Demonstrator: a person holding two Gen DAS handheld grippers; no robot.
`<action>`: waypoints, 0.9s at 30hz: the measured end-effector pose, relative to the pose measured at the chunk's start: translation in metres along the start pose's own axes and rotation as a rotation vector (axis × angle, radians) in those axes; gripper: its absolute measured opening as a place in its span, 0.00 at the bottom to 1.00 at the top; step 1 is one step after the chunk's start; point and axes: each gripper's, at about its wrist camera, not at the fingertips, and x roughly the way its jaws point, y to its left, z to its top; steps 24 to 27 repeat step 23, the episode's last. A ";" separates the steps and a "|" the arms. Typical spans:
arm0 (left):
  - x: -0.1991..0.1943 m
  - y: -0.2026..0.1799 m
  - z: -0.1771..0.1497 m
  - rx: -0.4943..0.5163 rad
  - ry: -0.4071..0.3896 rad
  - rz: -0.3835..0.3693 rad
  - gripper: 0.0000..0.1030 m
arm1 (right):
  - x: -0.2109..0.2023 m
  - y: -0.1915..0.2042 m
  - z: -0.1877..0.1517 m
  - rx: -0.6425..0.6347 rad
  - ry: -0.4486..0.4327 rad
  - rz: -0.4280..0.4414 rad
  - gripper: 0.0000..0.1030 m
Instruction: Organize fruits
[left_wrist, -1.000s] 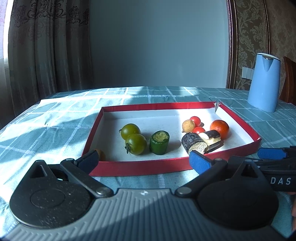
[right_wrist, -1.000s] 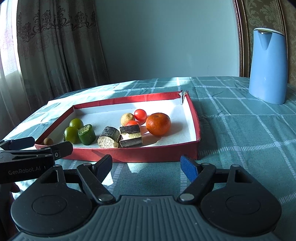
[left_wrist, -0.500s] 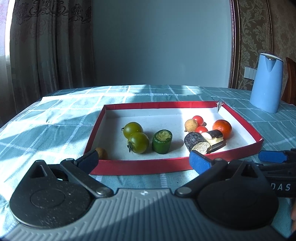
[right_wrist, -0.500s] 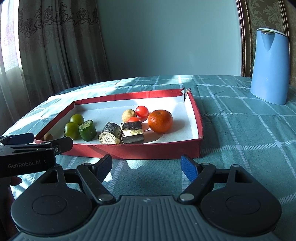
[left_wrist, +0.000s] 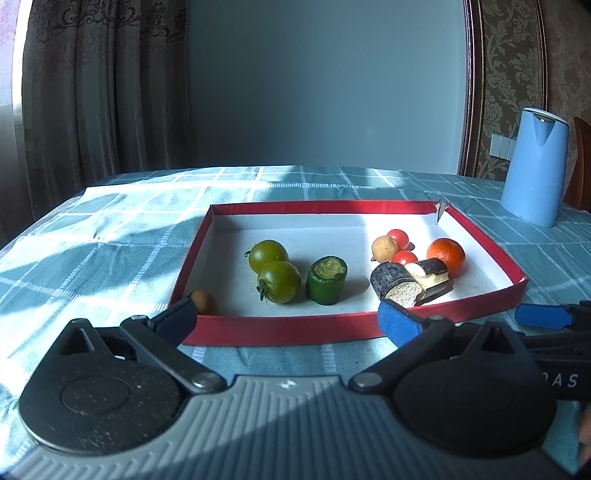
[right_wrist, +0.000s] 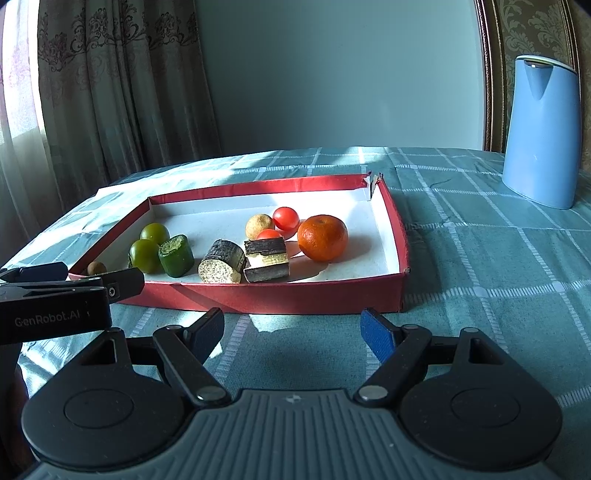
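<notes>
A red tray (left_wrist: 280, 334) (right_wrist: 258, 295) with a white floor lies on the table. In it are two green tomatoes (left_wrist: 279, 281) (right_wrist: 144, 255), a green pepper chunk (left_wrist: 327, 280) (right_wrist: 176, 255), two dark eggplant pieces (left_wrist: 397, 286) (right_wrist: 221, 261), two red cherry tomatoes (left_wrist: 398, 238) (right_wrist: 285, 218), a tan round fruit (left_wrist: 384, 248) (right_wrist: 259, 226), an orange (left_wrist: 446, 255) (right_wrist: 322, 237) and a small brown fruit (left_wrist: 202, 301) (right_wrist: 96, 267) in the near left corner. My left gripper (left_wrist: 286, 321) is open and empty just before the tray's near wall. My right gripper (right_wrist: 293, 330) is open and empty, a little back from the tray.
A blue kettle (left_wrist: 535, 166) (right_wrist: 541, 131) stands on the checked teal tablecloth (left_wrist: 92, 251) at the far right. Curtains hang at the left behind the table. Each gripper's fingers show at the edge of the other's view.
Both grippers have drawn back and risen slightly, so the tray sits a little farther off. Nothing in the tray has moved.
</notes>
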 end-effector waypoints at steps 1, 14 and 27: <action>0.000 -0.001 0.000 0.002 0.000 0.001 1.00 | 0.000 0.000 0.000 -0.001 0.000 0.000 0.79; 0.000 0.004 0.000 -0.026 0.022 -0.079 1.00 | 0.001 0.001 0.000 -0.005 0.008 -0.003 0.79; -0.001 -0.005 -0.004 0.035 -0.005 0.024 1.00 | 0.000 0.002 0.000 -0.008 0.003 -0.002 0.79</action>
